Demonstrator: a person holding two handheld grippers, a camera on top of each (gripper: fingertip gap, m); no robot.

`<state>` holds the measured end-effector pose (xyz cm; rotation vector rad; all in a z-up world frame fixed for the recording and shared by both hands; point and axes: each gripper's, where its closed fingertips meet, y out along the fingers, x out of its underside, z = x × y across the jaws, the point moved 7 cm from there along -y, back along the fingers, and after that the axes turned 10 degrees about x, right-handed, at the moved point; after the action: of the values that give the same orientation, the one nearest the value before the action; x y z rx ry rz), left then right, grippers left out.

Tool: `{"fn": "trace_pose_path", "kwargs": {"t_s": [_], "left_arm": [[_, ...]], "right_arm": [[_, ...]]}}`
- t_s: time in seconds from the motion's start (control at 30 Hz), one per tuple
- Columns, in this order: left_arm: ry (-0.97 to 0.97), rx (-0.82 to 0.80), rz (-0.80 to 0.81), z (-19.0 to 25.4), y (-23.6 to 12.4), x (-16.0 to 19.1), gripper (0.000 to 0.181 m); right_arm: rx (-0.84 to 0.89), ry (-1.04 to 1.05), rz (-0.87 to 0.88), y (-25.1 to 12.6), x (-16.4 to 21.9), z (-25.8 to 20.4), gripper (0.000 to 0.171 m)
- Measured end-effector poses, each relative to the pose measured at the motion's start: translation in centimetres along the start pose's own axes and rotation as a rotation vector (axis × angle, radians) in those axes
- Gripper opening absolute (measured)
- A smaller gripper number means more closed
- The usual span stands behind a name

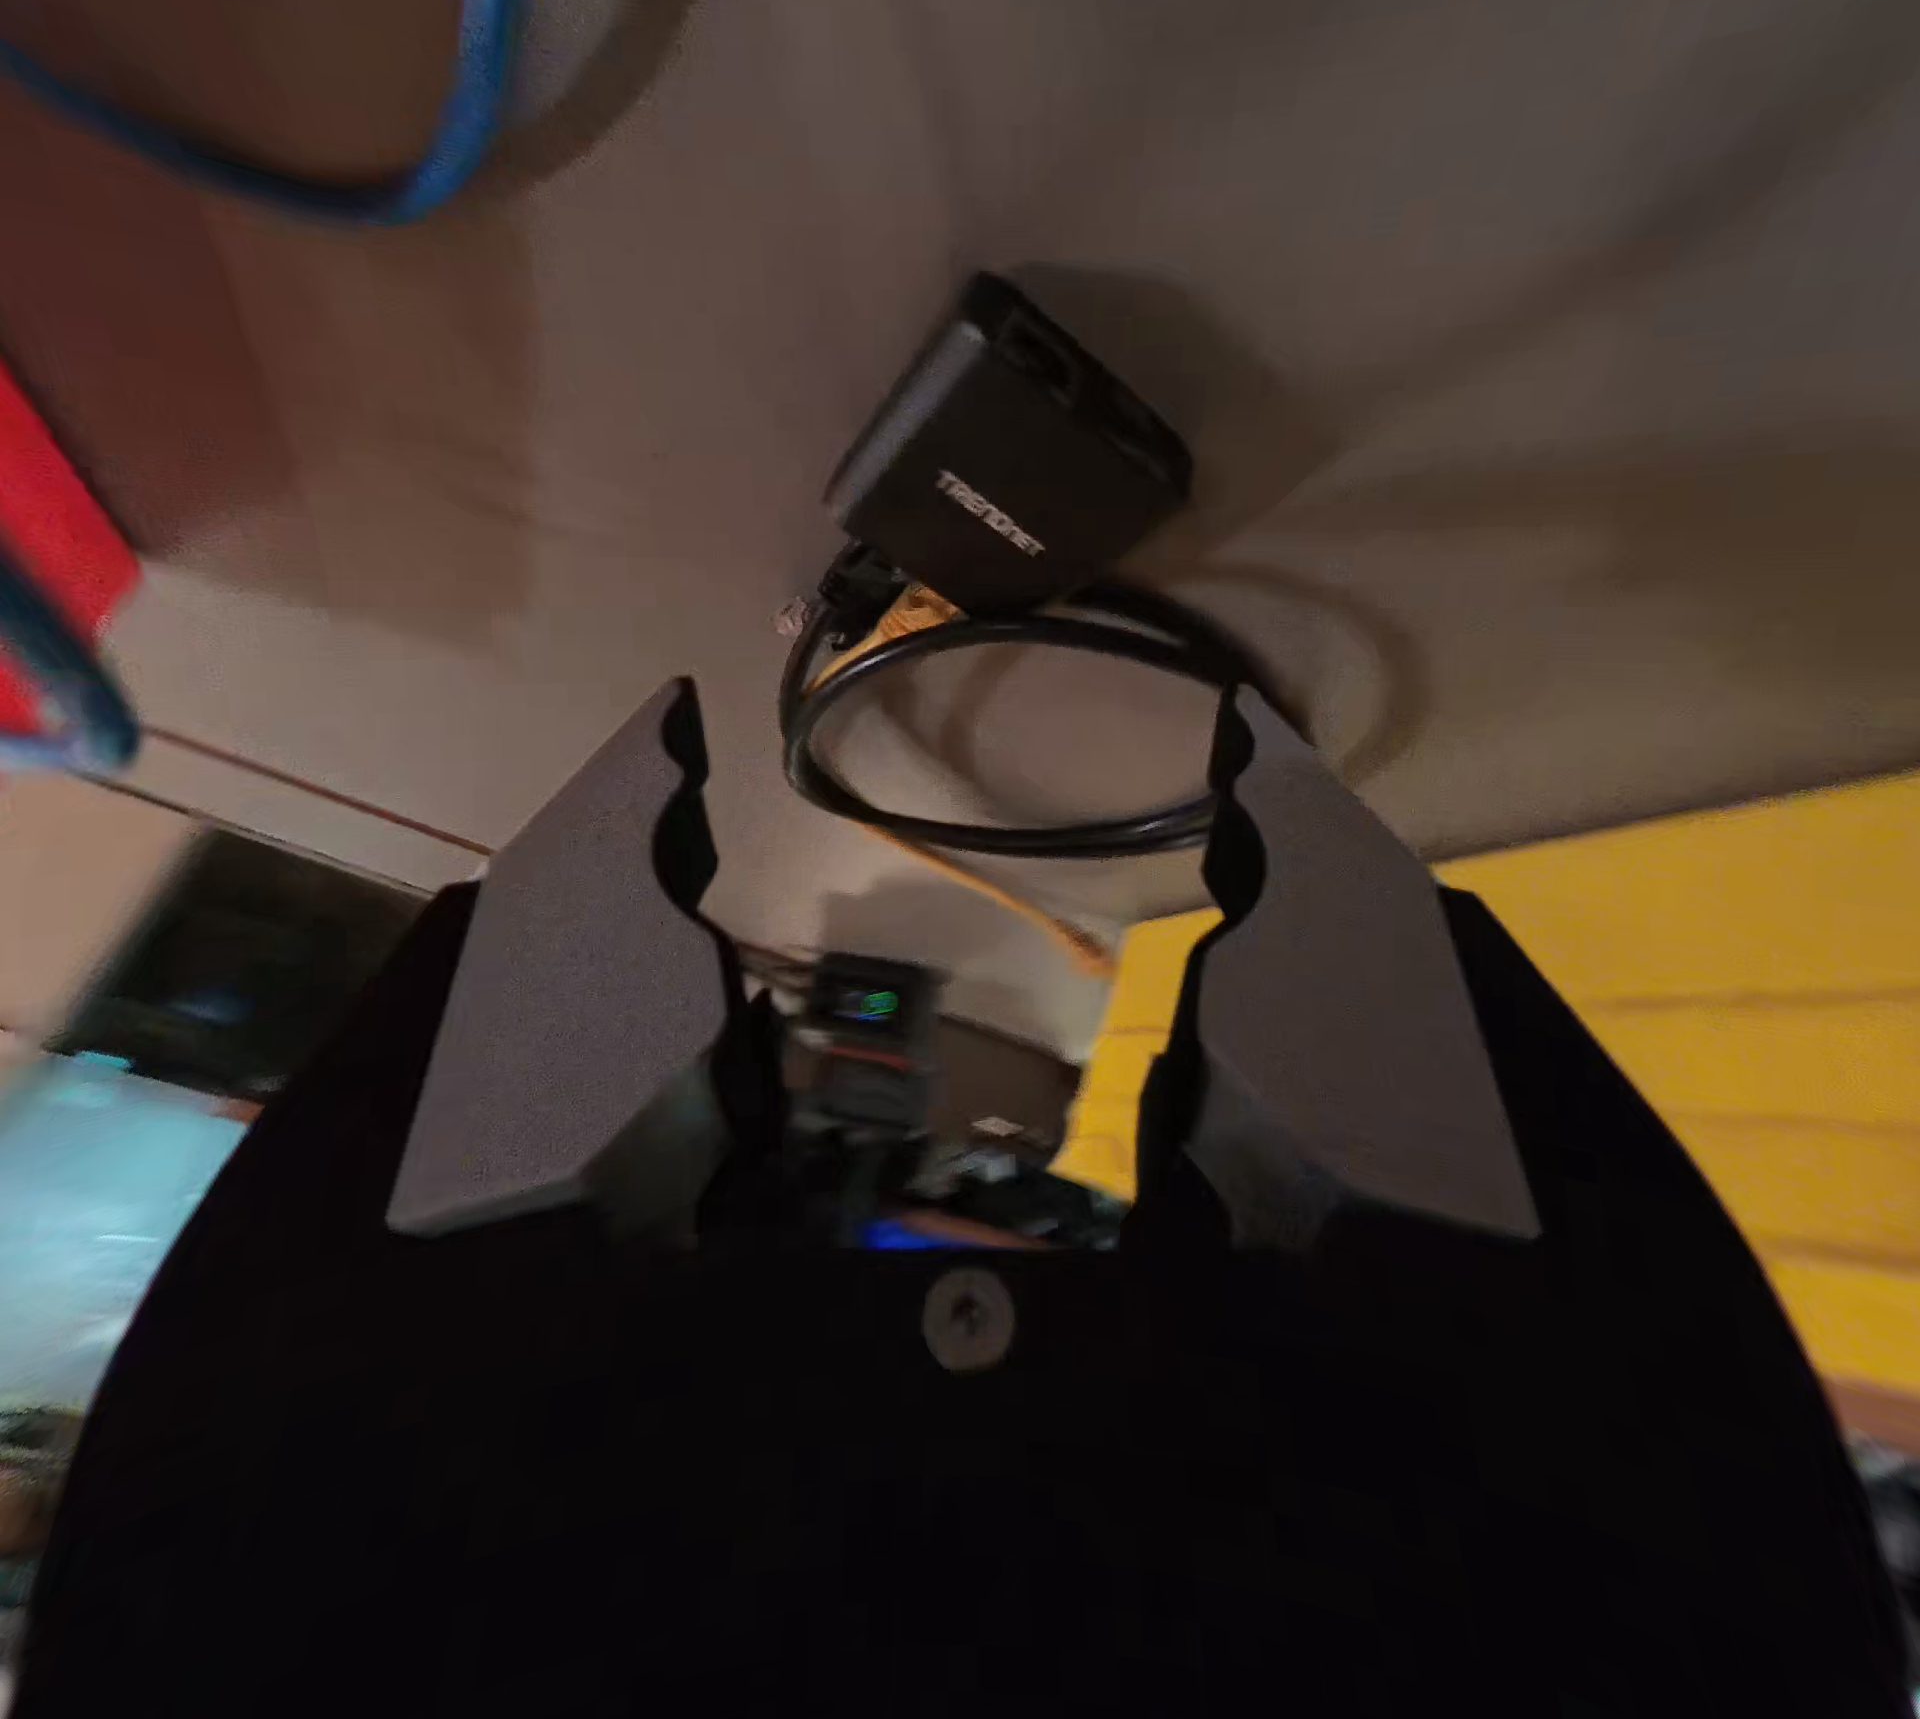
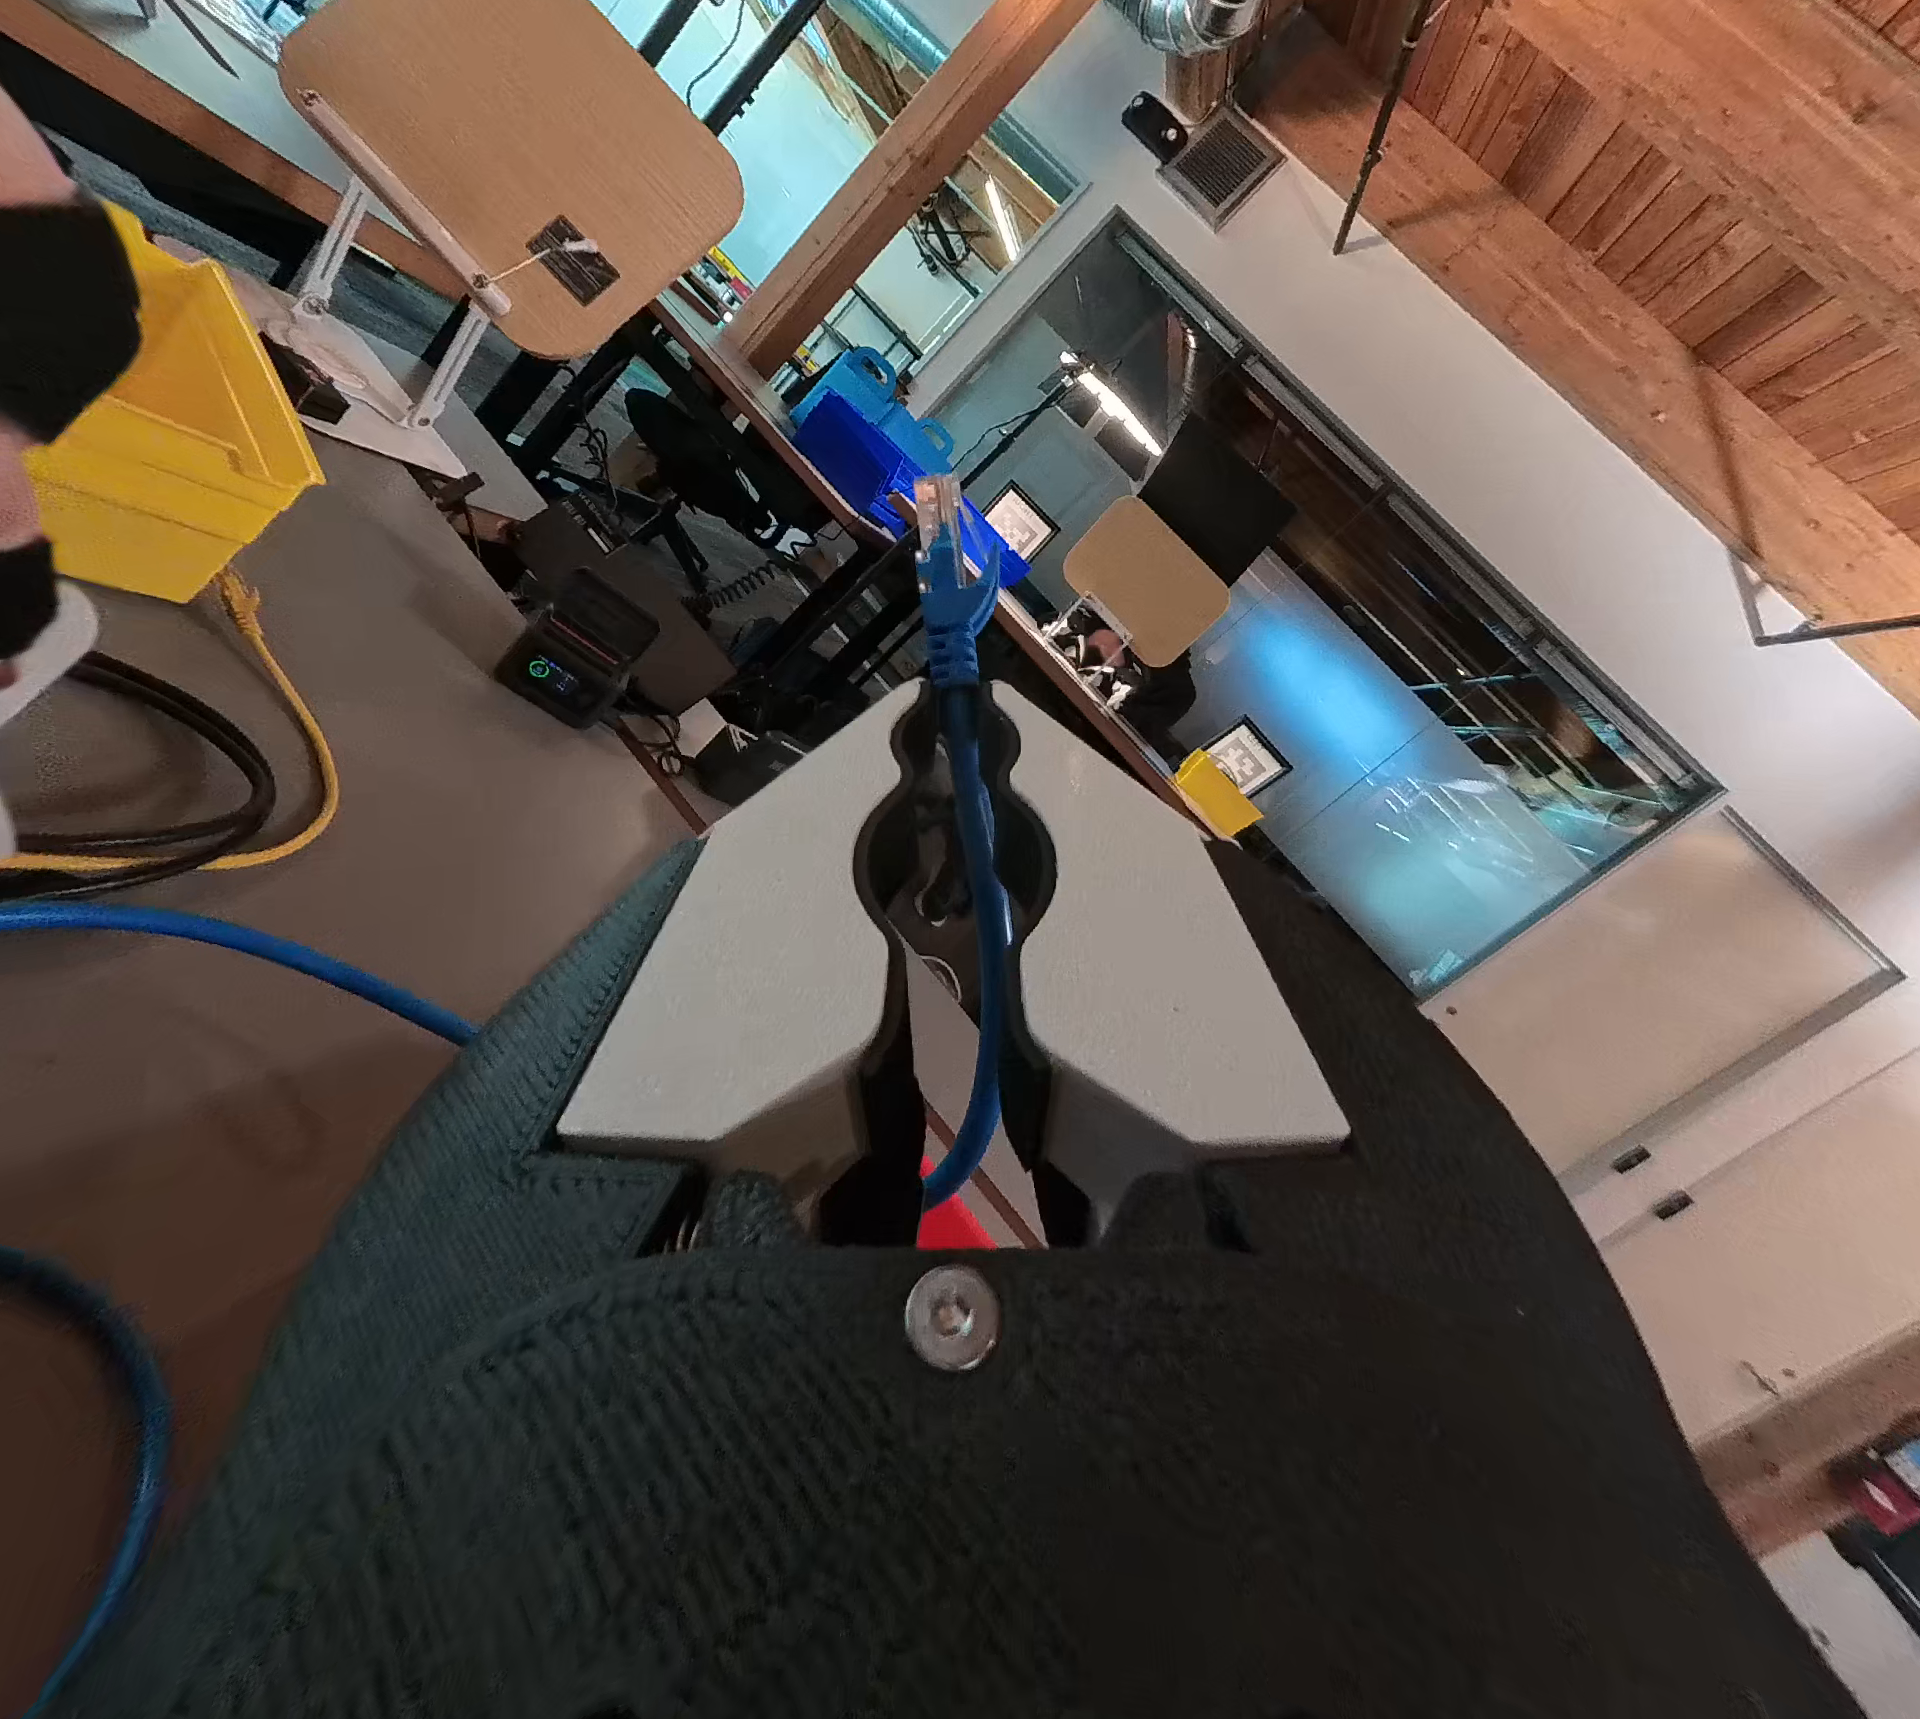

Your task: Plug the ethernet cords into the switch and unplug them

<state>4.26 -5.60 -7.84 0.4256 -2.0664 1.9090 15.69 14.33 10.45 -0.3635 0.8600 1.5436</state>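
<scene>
In the left wrist view, the black switch (image 1: 1003, 448) lies on the beige table, with a black cord (image 1: 997, 734) looped in front of it and a yellow cord's plug (image 1: 909, 615) at its near edge. My left gripper (image 1: 961, 713) is open and empty, hovering short of the loop. A blurred blue cord (image 1: 457, 111) crosses the upper left. In the right wrist view, my right gripper (image 2: 961, 698) is shut on the blue ethernet cord (image 2: 982, 890); its plug (image 2: 940, 526) sticks out past the fingertips, raised in the air. The yellow cord (image 2: 301, 734) and black cord (image 2: 208, 765) lie at left.
A yellow bin stands by the table edge (image 2: 177, 443) and shows at right in the left wrist view (image 1: 1610, 994). A red object (image 1: 52, 547) sits at the left. A small black device with a lit screen (image 2: 566, 656) is on the floor beyond the table.
</scene>
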Motion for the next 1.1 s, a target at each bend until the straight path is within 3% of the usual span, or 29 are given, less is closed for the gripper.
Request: {"fn": "trace_pose_path", "kwargs": {"t_s": [0.13, 0.3, 0.37, 0.7, 0.8, 0.87, 1.1], "left_arm": [[0.325, -0.044, -0.111, 0.0, 2.0, 0.1, 0.1], [0.431, -0.058, -0.102, -0.1, 4.1, 0.2, 0.098], [0.43, -0.078, -0.073, -0.3, 4.2, -0.3, 0.088], [0.535, -0.054, -0.105, 0.6, 4.2, -1.5, 0.076], [0.348, -0.005, -0.101, 0.1, 3.9, -1.6, 0.057], [0.116, 0.069, -0.048, -0.1, 3.9, -1.6, 0.057], [-0.574, 0.275, 0.346, 1.2, 3.8, -0.5, 0.057]], "right_arm": [[0.001, 0.0, -0.016, 0.0, 0.6, 0.2, 0.005], [-0.008, -0.001, -0.045, 0.3, 1.6, 0.1, 0.005], [-0.015, 0.003, -0.055, 0.5, 1.9, -0.1, 0.005], [-0.06, -0.006, -0.075, 0.7, 2.5, -1.3, 0.005], [-0.08, -0.029, -0.068, 0.6, 2.4, -1.7, 0.005], [-0.097, -0.048, -0.06, 0.5, 2.1, -2.2, 0.005], [-0.243, -0.201, -0.021, 0.2, 0.5, -7.3, 0.005]]}}
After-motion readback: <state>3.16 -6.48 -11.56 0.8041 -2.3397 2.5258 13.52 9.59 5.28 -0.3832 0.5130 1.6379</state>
